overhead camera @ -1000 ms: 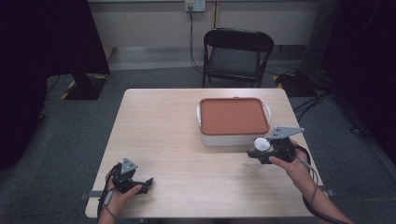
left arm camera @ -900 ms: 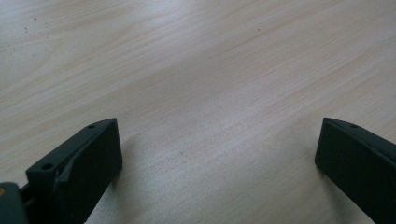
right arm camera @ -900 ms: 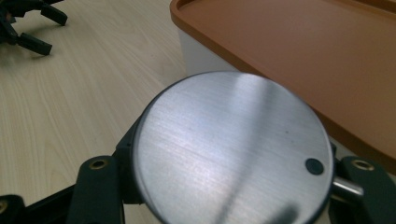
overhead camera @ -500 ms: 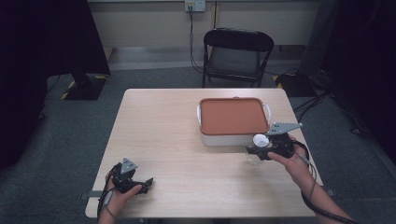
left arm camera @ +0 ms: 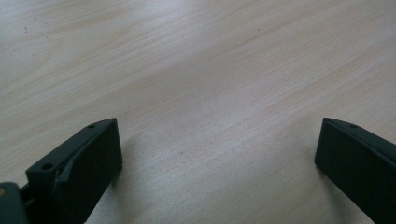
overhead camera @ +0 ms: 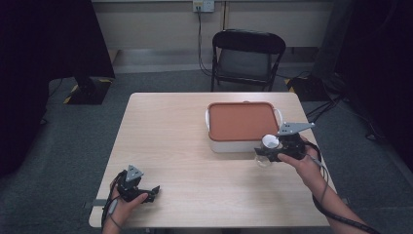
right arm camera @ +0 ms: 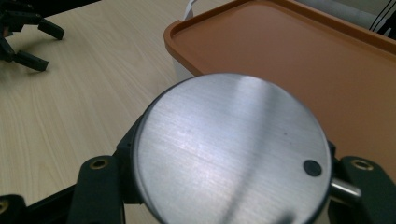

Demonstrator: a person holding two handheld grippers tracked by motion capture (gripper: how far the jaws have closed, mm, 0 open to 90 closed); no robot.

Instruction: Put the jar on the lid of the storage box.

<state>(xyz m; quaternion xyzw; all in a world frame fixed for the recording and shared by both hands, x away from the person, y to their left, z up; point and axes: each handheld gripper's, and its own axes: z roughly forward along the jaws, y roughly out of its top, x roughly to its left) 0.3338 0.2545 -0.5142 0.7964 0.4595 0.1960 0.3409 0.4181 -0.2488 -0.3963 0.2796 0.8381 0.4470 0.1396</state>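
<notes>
Round metal-lidded jar [right arm camera: 232,151]: we see it clamped between the two black jaws of the right gripper [right arm camera: 224,186], its brushed silver lid facing the gripper's camera and marked by a small dark dot near the right edge. In the high view the jar [overhead camera: 267,148] appears as a small pale disc above a clear body, held above the table [overhead camera: 165,126] just in front of the near right corner of the container [overhead camera: 242,127]. Whether the jar touches the container we cannot tell. The right gripper [overhead camera: 272,152], carried by the person's right hand [overhead camera: 299,163], is closed on the jar, with its grey three-cornered plate on top and a cable trailing back along the forearm.

The container is a white rectangular box with a flat orange-brown lid [right arm camera: 299,65], standing on the right half of the table, towards the far side.

The left gripper [overhead camera: 146,192] rests low at the near left corner of the table, well apart from the jar, in the person's left hand [overhead camera: 127,201]. Its own view shows both jaws standing wide apart over bare pale wood [left arm camera: 196,93], with nothing between them.

Beyond the far edge of the table stands a dark folding chair [overhead camera: 247,58].
</notes>
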